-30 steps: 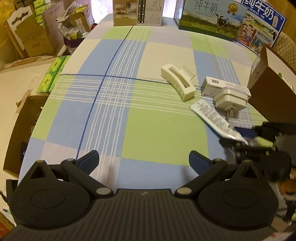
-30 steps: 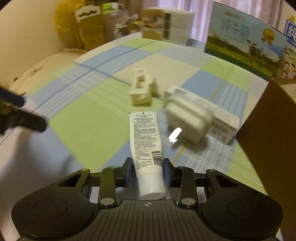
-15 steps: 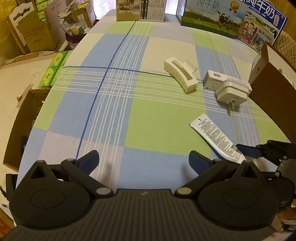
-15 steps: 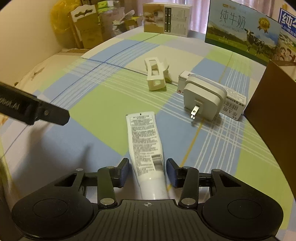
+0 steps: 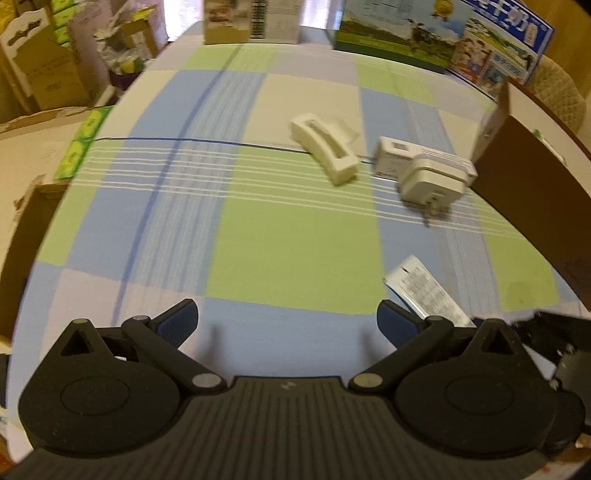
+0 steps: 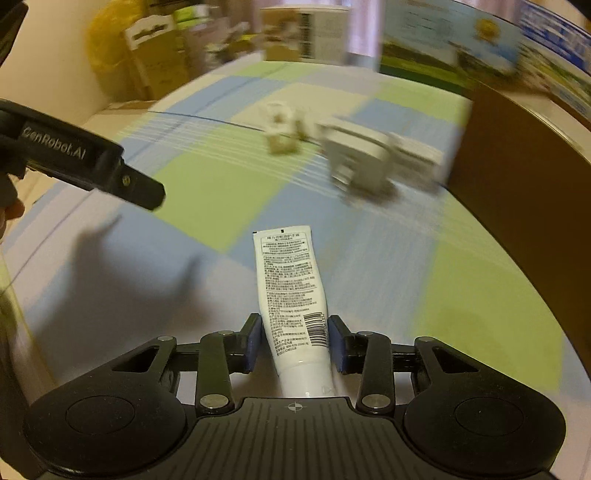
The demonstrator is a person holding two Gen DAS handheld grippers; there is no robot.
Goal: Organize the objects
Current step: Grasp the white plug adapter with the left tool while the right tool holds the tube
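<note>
Table point(image 5: 258, 258) covered by a checked cloth of green, blue and cream squares crossed by thin white and dark blue lines. Far edge: printed cartons point(image 5: 251, 20) standing upright, with bright daylight behind them. Left of the table: stacked cardboard boxes point(image 5: 40, 70) on a pale floor point(image 5: 26, 155). Right: quilted chair back point(image 5: 561, 96). Lighting warm, yellowish.

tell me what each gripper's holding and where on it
The right gripper is shut on the tube, pads on either side near its cap end, by the barcode. The left gripper is open and holds nothing.
</note>
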